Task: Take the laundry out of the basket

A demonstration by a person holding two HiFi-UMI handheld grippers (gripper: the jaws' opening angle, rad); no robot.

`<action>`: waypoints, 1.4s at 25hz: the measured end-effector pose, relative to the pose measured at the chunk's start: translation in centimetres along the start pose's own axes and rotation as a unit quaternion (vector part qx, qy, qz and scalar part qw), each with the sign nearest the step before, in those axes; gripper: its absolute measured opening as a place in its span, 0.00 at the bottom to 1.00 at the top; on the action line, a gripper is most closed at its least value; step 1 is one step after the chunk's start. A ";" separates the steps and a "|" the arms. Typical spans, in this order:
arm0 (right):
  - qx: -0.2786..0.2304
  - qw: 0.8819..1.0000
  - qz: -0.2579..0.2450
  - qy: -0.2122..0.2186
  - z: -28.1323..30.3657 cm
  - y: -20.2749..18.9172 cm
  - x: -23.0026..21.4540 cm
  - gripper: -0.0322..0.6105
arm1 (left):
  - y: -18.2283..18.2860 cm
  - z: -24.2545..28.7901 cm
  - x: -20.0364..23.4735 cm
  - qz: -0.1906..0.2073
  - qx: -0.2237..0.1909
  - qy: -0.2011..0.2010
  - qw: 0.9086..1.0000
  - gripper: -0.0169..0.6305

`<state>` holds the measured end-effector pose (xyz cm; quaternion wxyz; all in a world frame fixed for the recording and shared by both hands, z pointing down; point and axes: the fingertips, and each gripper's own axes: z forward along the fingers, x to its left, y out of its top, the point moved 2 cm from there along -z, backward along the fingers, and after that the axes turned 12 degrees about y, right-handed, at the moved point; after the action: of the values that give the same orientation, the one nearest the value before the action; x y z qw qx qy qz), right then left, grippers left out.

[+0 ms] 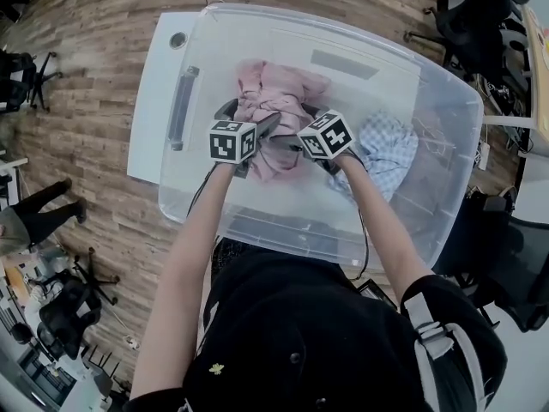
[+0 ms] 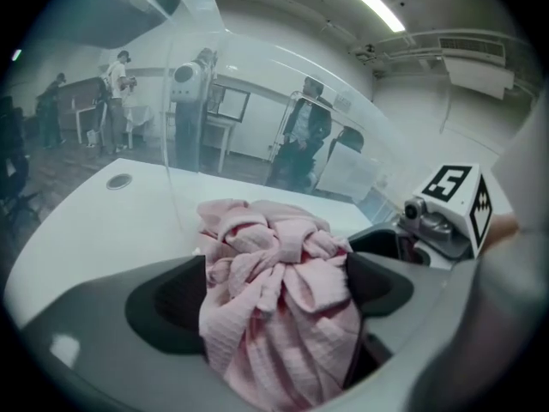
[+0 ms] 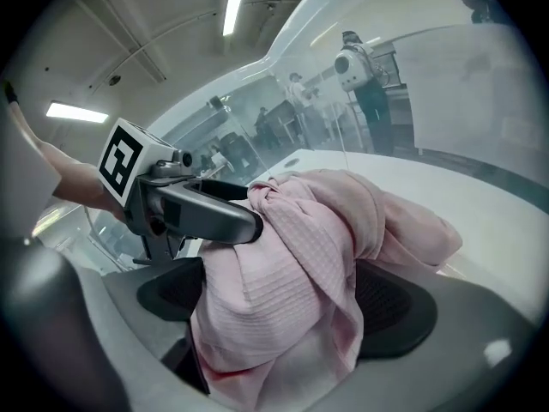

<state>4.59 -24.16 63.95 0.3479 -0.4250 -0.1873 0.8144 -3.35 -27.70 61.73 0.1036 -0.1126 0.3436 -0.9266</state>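
A bunched pink garment (image 1: 276, 93) lies in the clear plastic basket (image 1: 283, 226), left of its middle. Both grippers reach into the basket and stand around this garment. My left gripper (image 1: 250, 118) has its jaws spread wide; in the left gripper view the knotted pink cloth (image 2: 274, 273) fills the gap of the left gripper (image 2: 279, 292) without looking squeezed. My right gripper (image 1: 296, 129) is also wide; its view shows the pink garment (image 3: 317, 230) draped loosely between the pads of the right gripper (image 3: 287, 297). One left finger (image 3: 202, 211) rests against the cloth's far side.
A blue-and-white checked cloth (image 1: 388, 148) lies in the basket's right part. The basket stands on a white table (image 1: 154, 110) over a wooden floor. Office chairs (image 1: 480, 24) stand at the upper right; people stand beyond the basket wall.
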 end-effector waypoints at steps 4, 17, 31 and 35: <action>0.002 1.000 0.011 0.009 0.7 -0.4 -0.9 0.91 | -0.3 0.8 -0.2 -0.002 -0.011 -0.018 1.000 0.81; 0.023 0.996 -0.011 0.081 3.4 -0.9 -1.3 0.93 | -1.5 2.3 -0.8 -0.049 0.004 -0.054 0.997 0.85; -0.042 0.997 -0.015 0.060 4.3 0.1 -0.8 0.80 | -0.4 2.7 -1.6 -0.015 -0.015 -0.064 0.998 0.82; -0.065 0.997 -0.015 0.044 3.9 0.6 -0.4 0.77 | 0.4 2.1 -2.0 0.008 -0.029 -0.067 0.997 0.81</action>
<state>1.28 -24.89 65.98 0.3395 -0.4789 -0.2308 0.7760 -0.77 -28.73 62.79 0.1308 -0.1743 0.3633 -0.9058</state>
